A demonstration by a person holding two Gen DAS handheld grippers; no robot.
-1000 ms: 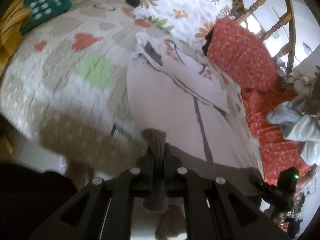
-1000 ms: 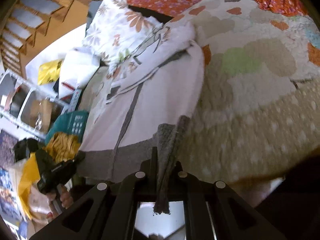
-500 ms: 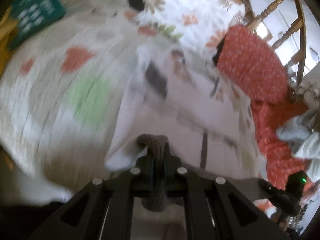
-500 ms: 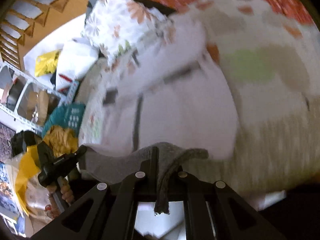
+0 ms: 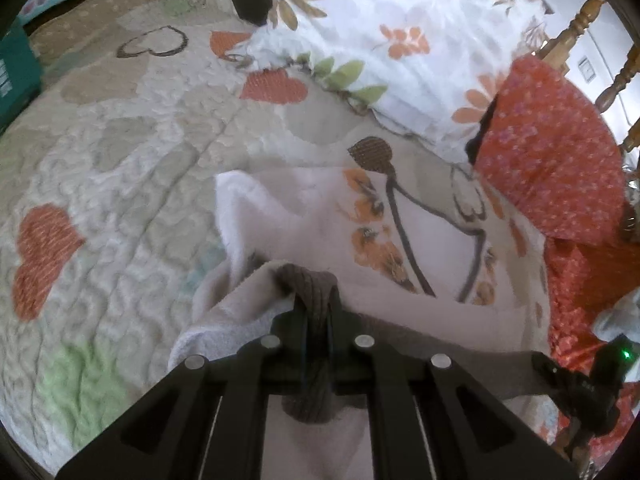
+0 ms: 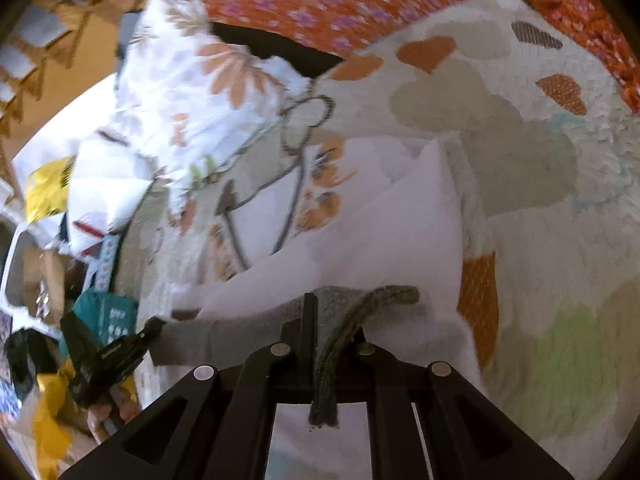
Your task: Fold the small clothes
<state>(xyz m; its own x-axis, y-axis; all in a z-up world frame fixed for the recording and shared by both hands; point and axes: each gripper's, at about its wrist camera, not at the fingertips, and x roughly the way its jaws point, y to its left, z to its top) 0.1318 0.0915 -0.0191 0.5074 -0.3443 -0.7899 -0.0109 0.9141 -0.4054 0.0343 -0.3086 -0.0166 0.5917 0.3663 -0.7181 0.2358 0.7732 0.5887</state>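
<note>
A small white garment [image 5: 320,216] with a grey ribbed hem and an orange flower print lies on the quilt; it also shows in the right wrist view [image 6: 380,216]. My left gripper [image 5: 316,312] is shut on one corner of the grey hem [image 5: 312,280]. My right gripper [image 6: 336,320] is shut on the other corner of the grey hem [image 6: 384,296]. The hem edge is lifted and carried over the garment's upper part, so the garment is doubled. The other gripper shows at each view's side: the right gripper [image 5: 576,380] in the left wrist view and the left gripper [image 6: 108,360] in the right wrist view.
The garment rests on a cream quilt [image 5: 120,160] with heart patches. A flowered pillow [image 5: 380,40] and a red dotted cushion [image 5: 552,152] lie beyond it. A teal box [image 5: 12,72] sits at the far left. Wooden chair rails [image 5: 592,8] stand behind.
Both grippers have carried the grey hem forward over the garment toward the pillows, folding the lower half onto the printed upper half. Both stay shut on the hem.
</note>
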